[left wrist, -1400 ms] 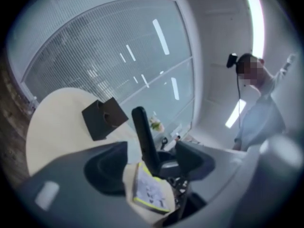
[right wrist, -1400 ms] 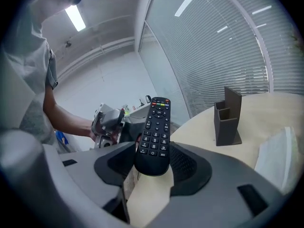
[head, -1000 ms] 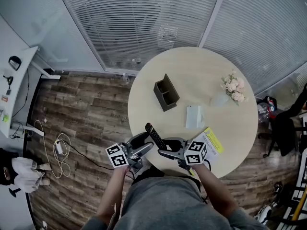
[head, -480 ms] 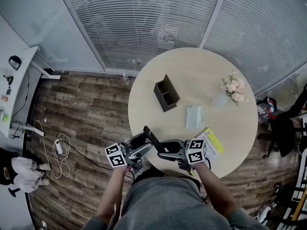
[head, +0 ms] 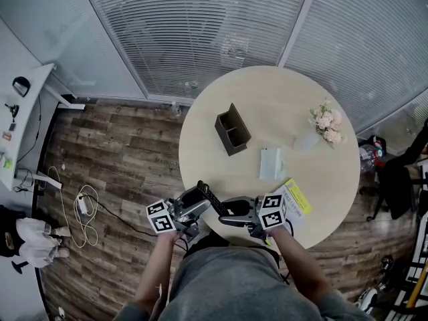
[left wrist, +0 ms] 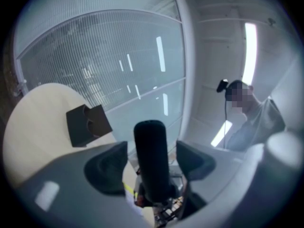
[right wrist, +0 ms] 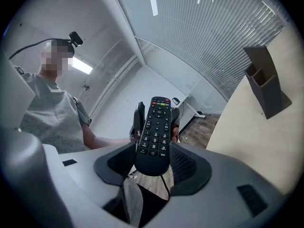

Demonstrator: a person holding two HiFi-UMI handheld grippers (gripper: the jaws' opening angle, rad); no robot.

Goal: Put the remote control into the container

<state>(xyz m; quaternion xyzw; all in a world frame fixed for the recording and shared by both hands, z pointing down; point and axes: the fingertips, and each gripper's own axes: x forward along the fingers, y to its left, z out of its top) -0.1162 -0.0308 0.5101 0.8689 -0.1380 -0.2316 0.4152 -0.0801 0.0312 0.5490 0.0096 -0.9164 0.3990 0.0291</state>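
Head view: over the round table (head: 281,105)'s near edge, the left gripper (head: 198,198)'s jaws flank the remote control (head: 209,197)'s upper end with slight gaps. The dark two-compartment container (head: 232,130) stands well beyond. The right gripper (head: 227,212) clamps the remote's lower end.

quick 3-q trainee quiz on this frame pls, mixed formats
1. True or false: the remote already sits in the container.
2. Which gripper is clamped on the remote? A) left B) right C) neither
3. Fill in: the container has ___ compartments.

Key:
1. False; it is held up between the grippers.
2. B; the right gripper grips its bottom end, while the left gripper has its jaws apart on either side of it.
3. Two.
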